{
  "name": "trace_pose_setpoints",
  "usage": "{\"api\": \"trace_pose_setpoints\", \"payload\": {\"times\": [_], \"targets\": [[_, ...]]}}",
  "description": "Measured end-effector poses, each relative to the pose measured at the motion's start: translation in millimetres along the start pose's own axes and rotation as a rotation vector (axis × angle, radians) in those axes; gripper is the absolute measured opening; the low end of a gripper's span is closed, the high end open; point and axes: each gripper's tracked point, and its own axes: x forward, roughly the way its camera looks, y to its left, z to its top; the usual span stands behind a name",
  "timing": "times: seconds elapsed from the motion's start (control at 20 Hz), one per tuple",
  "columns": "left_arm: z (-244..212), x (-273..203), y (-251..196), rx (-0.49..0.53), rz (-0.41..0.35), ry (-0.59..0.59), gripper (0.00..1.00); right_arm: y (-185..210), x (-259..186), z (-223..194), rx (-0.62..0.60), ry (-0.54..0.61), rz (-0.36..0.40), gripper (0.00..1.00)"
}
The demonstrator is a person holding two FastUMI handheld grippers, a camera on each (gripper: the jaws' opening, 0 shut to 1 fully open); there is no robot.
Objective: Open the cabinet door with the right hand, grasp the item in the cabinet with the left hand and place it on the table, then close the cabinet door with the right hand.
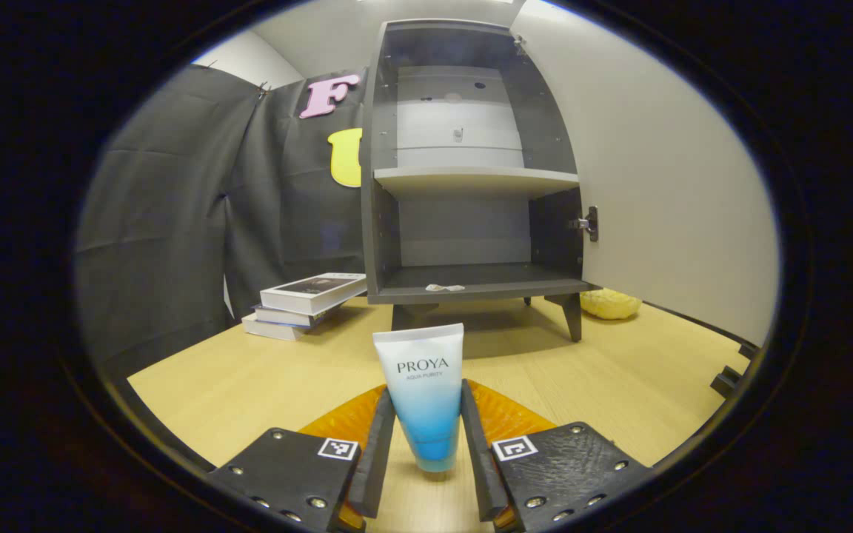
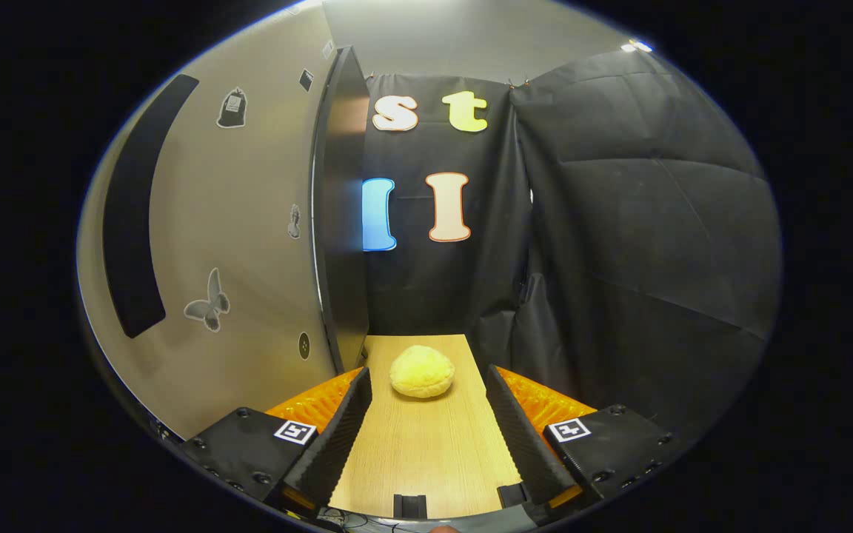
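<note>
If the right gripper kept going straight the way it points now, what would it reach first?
Probably the round yellow sponge-like lump on the wooden table, lying ahead between the open fingers of the right gripper; depth is unclear.

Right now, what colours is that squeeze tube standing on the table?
White fading to blue at the base: the plastic squeeze tube, clearest in the left gripper view.

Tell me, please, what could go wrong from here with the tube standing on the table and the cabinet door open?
1. The white-and-blue plastic tube stands upright on its narrow cap between the left tool's fingers; it could tip as the tool pulls back.
2. The grey cabinet door is wide open beside the right tool; swinging it shut could sweep the yellow bun-shaped thing nearby.
</note>
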Motion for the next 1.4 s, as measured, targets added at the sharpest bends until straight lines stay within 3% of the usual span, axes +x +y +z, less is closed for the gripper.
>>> {"api": "trace_pose_setpoints", "payload": {"times": [0.35, 0.4, 0.5, 0.75, 0.8, 0.9, 1.4], "targets": [[-19, -9, -5, -0.003, 0.016, 0.035, 0.55, 3, 3, -3, -0.012, 0.019, 0.019, 0.98], [-22, -11, -6, -0.007, 0.018, 0.045, 0.53, 3, 4, -4, -0.015, 0.023, 0.020, 0.93], [-22, -14, -7, -0.005, 0.020, 0.048, 0.55, 4, 4, -4, -0.014, 0.023, 0.026, 0.98], [-23, -10, -9, 0.003, 0.018, 0.066, 0.53, 5, 5, -4, -0.018, 0.023, 0.033, 0.98], [-21, -10, -9, 0.000, 0.021, 0.062, 0.56, 3, 5, -4, -0.017, 0.021, 0.034, 0.98], [-15, -11, -7, -0.001, 0.035, 0.052, 0.76, 1, 5, -2, -0.011, 0.019, 0.037, 0.98], [60, -28, 3, 0.043, 0.095, -0.023, 0.75, -12, -3, 16, 0.003, -0.029, 0.072, 0.98]]}}
